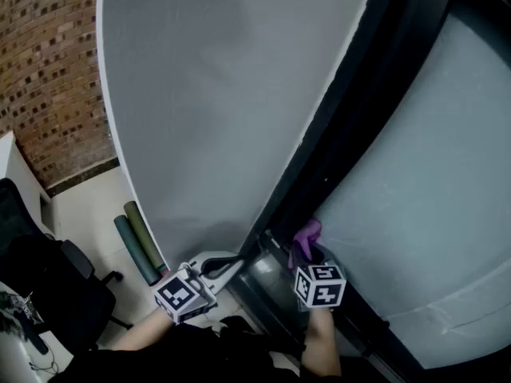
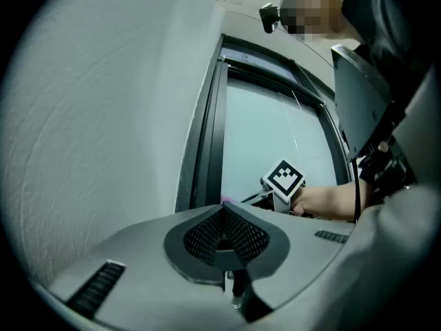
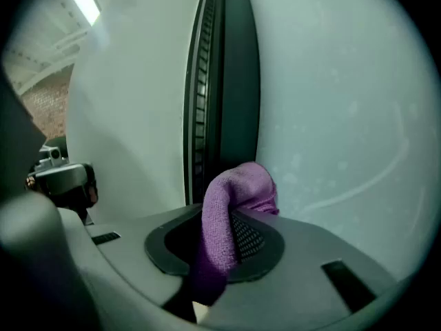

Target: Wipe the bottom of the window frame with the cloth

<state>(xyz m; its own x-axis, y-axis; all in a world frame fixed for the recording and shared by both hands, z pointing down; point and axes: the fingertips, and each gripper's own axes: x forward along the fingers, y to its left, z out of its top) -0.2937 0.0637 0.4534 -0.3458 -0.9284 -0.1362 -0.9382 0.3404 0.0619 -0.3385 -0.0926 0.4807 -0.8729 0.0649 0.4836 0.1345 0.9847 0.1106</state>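
Two grippers sit near the dark window frame [image 1: 345,138]: the right gripper [image 3: 222,234] pinches the purple cloth [image 3: 233,197], its folded end poking up at the frame beside the glass [image 3: 344,116], while the left gripper [image 2: 224,221] holds its jaws pressed together, empty.

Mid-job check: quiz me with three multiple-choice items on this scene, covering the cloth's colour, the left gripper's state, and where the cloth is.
1. The cloth is: A) purple B) yellow C) white
2. The left gripper is: A) wide open B) shut, with nothing in it C) shut on the cloth
3. The cloth sits: A) in the left gripper B) in the right gripper, near the dark window frame C) loose, held by nothing

Key: 1 A, it shows purple in the head and right gripper views. 2 B, its pads meet with nothing between. 3 B, the right jaws clamp it beside the frame.
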